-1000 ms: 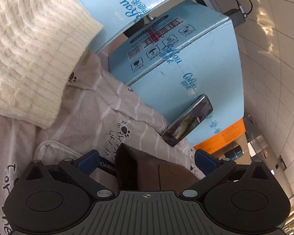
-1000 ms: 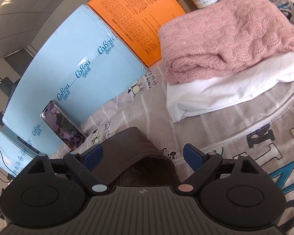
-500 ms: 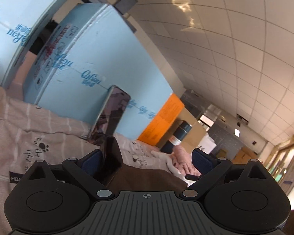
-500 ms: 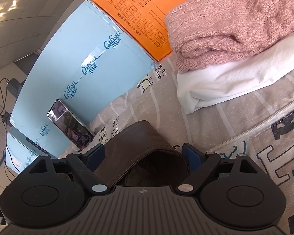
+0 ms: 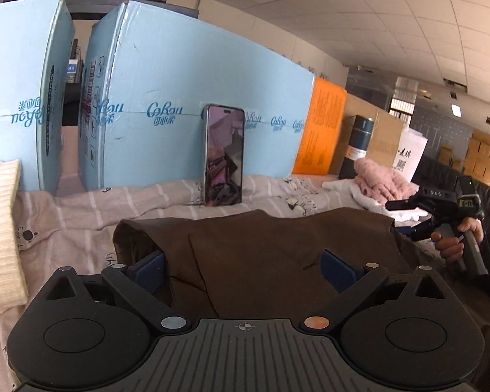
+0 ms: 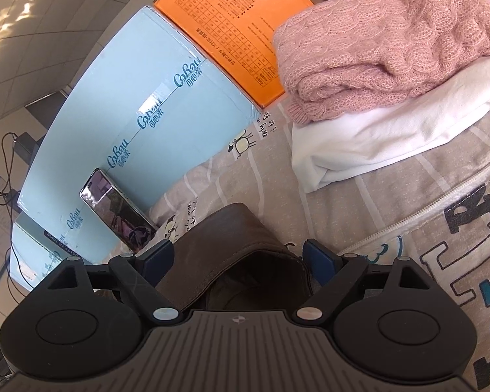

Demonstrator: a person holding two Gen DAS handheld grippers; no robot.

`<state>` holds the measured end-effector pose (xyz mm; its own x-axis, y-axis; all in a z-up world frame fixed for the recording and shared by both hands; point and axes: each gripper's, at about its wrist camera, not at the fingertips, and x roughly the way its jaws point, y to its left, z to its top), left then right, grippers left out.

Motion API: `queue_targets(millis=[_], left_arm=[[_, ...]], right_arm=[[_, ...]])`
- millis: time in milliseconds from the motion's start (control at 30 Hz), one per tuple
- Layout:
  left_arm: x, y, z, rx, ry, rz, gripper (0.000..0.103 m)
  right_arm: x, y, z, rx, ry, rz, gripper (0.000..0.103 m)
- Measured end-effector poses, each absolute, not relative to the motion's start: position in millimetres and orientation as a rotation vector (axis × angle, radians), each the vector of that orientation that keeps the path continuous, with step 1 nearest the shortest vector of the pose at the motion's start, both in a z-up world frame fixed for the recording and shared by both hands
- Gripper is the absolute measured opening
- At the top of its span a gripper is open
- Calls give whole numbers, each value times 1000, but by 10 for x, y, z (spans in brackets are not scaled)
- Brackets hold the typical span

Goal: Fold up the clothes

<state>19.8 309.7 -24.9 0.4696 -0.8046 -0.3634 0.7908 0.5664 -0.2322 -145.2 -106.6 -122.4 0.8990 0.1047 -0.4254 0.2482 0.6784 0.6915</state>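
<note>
A dark brown garment (image 5: 264, 248) is stretched out above the striped bed sheet (image 5: 81, 225). My left gripper (image 5: 245, 268) has its jaws wide apart, with the brown cloth lying between and over the blue pads; whether it pinches the cloth does not show. My right gripper (image 6: 238, 258) also has its jaws apart, with a folded brown edge (image 6: 232, 238) between the pads. The right gripper shows in the left wrist view (image 5: 441, 215), held by a hand at the garment's right end.
A folded pink sweater (image 6: 385, 39) lies on folded white clothes (image 6: 375, 137) at the right. A cream knit garment (image 5: 0, 228) lies at the left. A phone (image 5: 223, 160) leans on light blue boxes (image 5: 179, 124). An orange box (image 6: 232, 23) and a dark bottle (image 5: 356, 143) stand behind.
My left gripper has swung from looking down at the sheet to looking level across the bed, and the brown garment is now spread wide. My right gripper has moved closer to the clothes stack.
</note>
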Motion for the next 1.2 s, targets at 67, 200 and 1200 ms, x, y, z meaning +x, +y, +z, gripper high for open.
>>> queue_targets(millis=[67, 200, 1200], left_arm=[[272, 3114, -303, -77, 534, -992, 101], [279, 3128, -435, -133, 635, -944, 100], [-277, 3468, -676, -517, 826, -711, 3]], right_arm=[[-1451, -1064, -1219, 827, 460, -83, 86], [-1458, -1062, -1214, 823, 461, -83, 86], [-1526, -606, -1001, 298, 572, -266, 85]])
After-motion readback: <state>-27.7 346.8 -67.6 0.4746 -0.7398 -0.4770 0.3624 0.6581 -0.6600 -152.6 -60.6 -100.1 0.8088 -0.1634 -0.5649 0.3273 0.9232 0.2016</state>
